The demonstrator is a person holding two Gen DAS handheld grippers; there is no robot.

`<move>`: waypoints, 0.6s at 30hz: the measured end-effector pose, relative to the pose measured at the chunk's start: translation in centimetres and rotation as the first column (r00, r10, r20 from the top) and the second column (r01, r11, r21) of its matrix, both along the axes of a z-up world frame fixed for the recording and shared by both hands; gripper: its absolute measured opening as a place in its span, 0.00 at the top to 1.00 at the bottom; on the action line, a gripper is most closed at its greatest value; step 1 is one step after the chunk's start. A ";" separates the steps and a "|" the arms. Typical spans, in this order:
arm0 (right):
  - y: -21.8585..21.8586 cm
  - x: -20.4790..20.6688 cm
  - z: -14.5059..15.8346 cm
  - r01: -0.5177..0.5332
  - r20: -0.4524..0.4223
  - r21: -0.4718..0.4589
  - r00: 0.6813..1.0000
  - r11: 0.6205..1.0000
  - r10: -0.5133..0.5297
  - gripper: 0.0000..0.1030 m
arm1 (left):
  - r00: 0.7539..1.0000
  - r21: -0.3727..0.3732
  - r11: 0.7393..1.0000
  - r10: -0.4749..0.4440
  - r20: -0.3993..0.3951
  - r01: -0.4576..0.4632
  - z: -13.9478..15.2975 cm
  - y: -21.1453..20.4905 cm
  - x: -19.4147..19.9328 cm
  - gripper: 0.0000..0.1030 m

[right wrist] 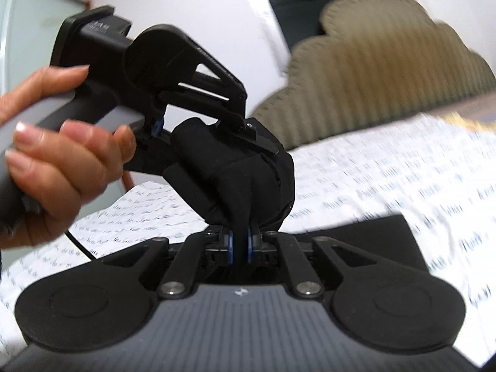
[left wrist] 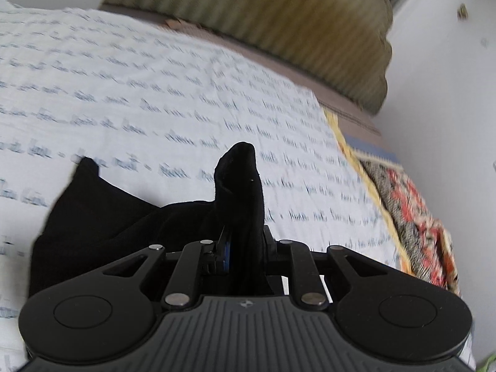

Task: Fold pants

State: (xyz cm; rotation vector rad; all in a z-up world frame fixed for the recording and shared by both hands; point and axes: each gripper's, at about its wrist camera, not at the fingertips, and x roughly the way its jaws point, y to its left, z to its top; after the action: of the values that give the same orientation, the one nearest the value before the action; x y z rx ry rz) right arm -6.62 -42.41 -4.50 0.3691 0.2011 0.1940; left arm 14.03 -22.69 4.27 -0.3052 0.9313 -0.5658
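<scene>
Both tools clamp the black pants (left wrist: 93, 217): left tool (left wrist: 243, 241) and right tool (right wrist: 239, 245) pinch fabric close together, lifted over the bed (left wrist: 155, 93). Remaining cloth trails down-left of left tool.

place: home bedroom
bed cover: white sheet with blue handwriting-style print (left wrist: 161, 93), spread over the surface
headboard: olive ribbed upholstered headboard with scalloped top (left wrist: 279, 21), behind the sheet
extra bedding: red-and-grey floral patterned blanket (left wrist: 412, 217) at the sheet's edge
walls: plain white wall (left wrist: 443, 77)
</scene>
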 end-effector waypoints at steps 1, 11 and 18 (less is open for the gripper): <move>-0.8 -0.2 -0.5 0.012 -0.010 0.022 1.000 1.000 -0.012 0.92 | 1.000 0.012 1.000 -0.016 -0.005 0.016 -0.4 -0.9 -0.1 0.84; -5.0 -0.3 -5.4 0.067 -0.126 0.283 0.991 0.957 -0.033 0.92 | 0.988 0.063 0.988 -0.134 -0.075 0.138 -3.5 -6.0 0.2 0.71; -8.4 0.1 -9.5 0.104 -0.201 0.569 0.979 0.816 0.015 0.86 | 0.994 -0.028 0.993 -0.111 0.014 0.112 -1.6 -3.2 -0.8 0.32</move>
State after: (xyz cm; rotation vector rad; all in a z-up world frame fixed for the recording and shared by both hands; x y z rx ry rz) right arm -6.56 -50.80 -13.98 1.0067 0.3297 0.1685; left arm 13.21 -25.93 2.68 -0.2765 0.9331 -0.6835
